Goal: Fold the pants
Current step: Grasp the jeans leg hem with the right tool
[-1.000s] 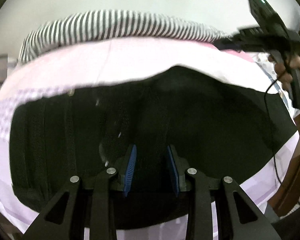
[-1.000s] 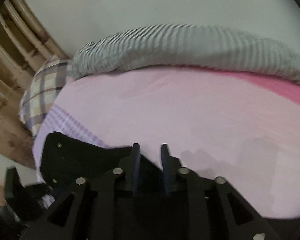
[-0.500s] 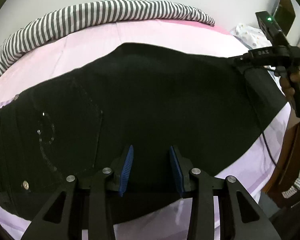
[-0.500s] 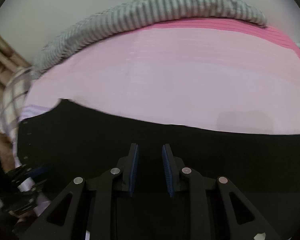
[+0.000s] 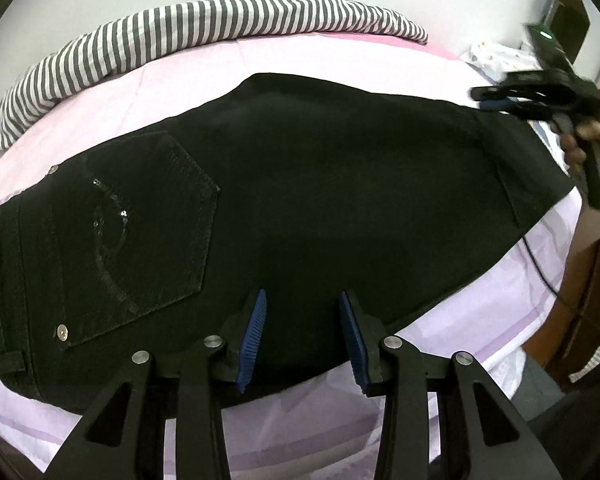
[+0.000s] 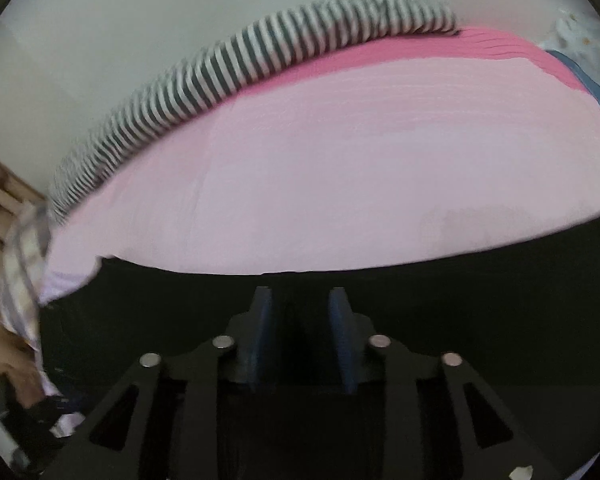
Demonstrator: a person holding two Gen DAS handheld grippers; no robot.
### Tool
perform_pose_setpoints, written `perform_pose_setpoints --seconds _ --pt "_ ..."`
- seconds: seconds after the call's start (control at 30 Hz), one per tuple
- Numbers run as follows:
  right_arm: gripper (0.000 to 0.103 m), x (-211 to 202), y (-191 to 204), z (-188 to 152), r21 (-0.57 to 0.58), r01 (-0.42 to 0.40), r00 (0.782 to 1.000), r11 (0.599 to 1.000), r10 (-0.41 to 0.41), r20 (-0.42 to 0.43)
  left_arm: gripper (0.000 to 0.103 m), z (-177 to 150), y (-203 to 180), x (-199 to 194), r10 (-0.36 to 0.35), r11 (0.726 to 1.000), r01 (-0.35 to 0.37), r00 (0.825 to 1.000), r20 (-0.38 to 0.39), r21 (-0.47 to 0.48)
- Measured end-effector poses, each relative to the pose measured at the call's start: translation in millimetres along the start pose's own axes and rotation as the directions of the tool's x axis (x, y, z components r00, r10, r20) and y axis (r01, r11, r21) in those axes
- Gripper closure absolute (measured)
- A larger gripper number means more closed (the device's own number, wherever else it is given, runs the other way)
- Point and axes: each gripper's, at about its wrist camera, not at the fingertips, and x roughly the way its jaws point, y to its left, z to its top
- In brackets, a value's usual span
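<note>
Standing apart with nothing clamped between them, the jaws of the left gripper point(image 5: 302, 336) hover over black pants point(image 5: 300, 208) spread flat on a bed point(image 5: 500, 312) with a pink sheet. The right gripper point(image 6: 300, 334), jaws just opening and also apart, hangs over the pants' far edge. A striped blanket point(image 5: 204, 32) lines the bed's far side.

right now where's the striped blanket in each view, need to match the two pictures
Left wrist view: the striped blanket arcs along the top, from the left edge to right of centre, beyond the black pants.
Right wrist view: the striped blanket runs diagonally from lower left up to the upper right, blurred, at the far edge of the pink sheet.
Shared landmark: the pink sheet between blanket and pants.
</note>
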Motion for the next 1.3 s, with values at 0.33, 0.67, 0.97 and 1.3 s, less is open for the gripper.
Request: perform_pose_setpoints --seconds 0.33,0.67,0.97,1.3 --pt "0.067 -110 -127 -87 0.335 0.034 0.994 0.942 -0.068 0.089 0.056 44 -26 -14 -0.048 0.999 0.047 0.994 0.095 0.019" --pt "0.067 -122 -196 -135 0.533 0.002 0.99 0.846 -0.076 0.117 0.056 62 -77 13 -0.099 0.99 0.094 0.994 0.043 0.108" --pt "0.071 -108 -215 -127 0.577 -0.083 0.976 0.813 -0.051 0.213 0.056 58 -84 26 -0.076 0.992 0.078 0.997 -0.015 0.104" --pt "0.091 -99 -231 -119 0.621 -0.161 0.965 0.767 -0.01 0.262 0.056 51 -84 38 -0.049 0.994 0.053 0.998 -0.038 0.098"
